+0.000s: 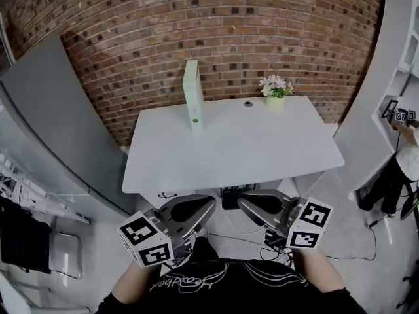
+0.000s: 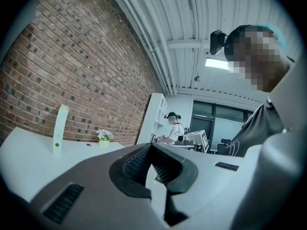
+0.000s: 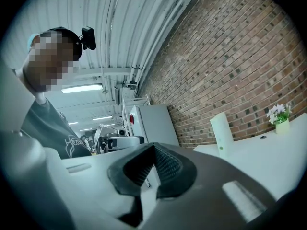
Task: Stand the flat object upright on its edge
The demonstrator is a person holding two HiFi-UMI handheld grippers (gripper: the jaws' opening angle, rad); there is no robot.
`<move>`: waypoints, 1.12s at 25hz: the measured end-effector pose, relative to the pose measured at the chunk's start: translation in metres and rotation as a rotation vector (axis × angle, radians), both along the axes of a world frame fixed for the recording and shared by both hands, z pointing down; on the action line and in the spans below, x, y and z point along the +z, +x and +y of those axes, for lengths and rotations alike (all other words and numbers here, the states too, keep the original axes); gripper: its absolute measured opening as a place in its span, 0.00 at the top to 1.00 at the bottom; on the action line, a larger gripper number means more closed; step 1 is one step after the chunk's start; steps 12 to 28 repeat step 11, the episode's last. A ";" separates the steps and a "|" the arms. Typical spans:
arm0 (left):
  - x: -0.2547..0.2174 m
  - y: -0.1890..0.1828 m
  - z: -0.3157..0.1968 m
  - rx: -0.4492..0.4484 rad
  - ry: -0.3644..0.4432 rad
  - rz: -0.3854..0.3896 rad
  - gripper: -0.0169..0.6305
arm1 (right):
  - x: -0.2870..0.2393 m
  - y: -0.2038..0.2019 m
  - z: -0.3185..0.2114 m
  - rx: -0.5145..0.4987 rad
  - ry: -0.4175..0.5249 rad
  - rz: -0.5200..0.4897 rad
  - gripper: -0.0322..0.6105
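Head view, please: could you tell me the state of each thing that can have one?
flat white object: upright on its edge, at the far side of the table.
flower pot: upright on the table.
left gripper: shut, empty.
right gripper: shut, empty.

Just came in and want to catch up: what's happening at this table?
A person holds the left gripper and right gripper near the body, short of the white table, both shut and empty. The flat pale object already stands upright on its edge at the table's back, a small flower pot to its right.
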State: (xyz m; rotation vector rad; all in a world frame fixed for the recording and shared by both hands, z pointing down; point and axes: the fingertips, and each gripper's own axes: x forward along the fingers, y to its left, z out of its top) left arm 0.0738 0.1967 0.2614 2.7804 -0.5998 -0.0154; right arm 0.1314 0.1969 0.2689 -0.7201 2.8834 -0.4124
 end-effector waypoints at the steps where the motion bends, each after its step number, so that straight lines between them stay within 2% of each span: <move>1: 0.000 0.000 -0.001 -0.006 0.004 -0.004 0.97 | 0.000 0.001 0.000 0.001 0.000 0.000 0.94; 11: -0.002 0.016 -0.008 -0.010 0.060 -0.064 0.97 | -0.002 0.014 -0.006 0.014 -0.002 -0.004 0.94; 28: -0.002 0.016 -0.008 -0.010 0.060 -0.064 0.97 | -0.002 0.014 -0.006 0.014 -0.002 -0.004 0.94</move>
